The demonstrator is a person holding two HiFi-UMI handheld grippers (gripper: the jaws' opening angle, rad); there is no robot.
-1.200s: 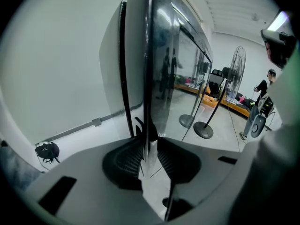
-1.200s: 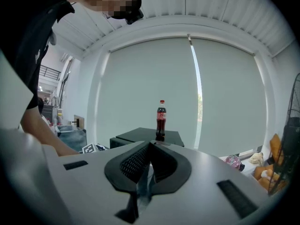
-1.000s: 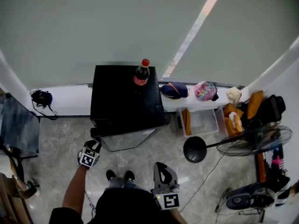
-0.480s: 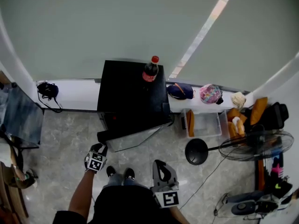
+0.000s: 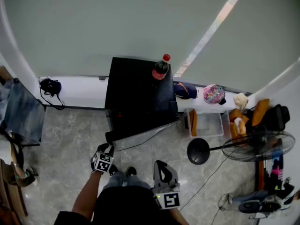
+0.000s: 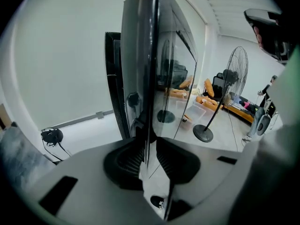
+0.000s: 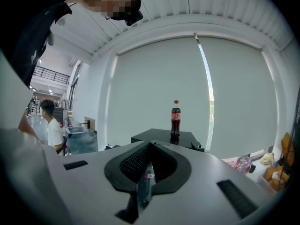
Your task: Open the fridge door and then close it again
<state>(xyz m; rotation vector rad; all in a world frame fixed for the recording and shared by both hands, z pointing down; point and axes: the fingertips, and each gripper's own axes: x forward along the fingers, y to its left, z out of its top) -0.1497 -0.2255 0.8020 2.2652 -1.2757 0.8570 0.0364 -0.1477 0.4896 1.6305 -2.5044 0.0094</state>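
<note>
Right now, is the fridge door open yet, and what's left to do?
Started: the fridge door stands ajar. In hand: the left gripper clamps its jaws on the door's edge. Left: open it fully, then shut it. The right gripper is empty, jaws together.

Soft even daylight through the pale blind (image 5: 117, 22) behind the fridge (image 5: 138, 95), shiny reflections on its door (image 6: 161, 78), bent edges, dark corners

Glossy, mirror-like fridge door (image 6: 174, 74) — polished stone-look floor (image 5: 70, 139).
</note>
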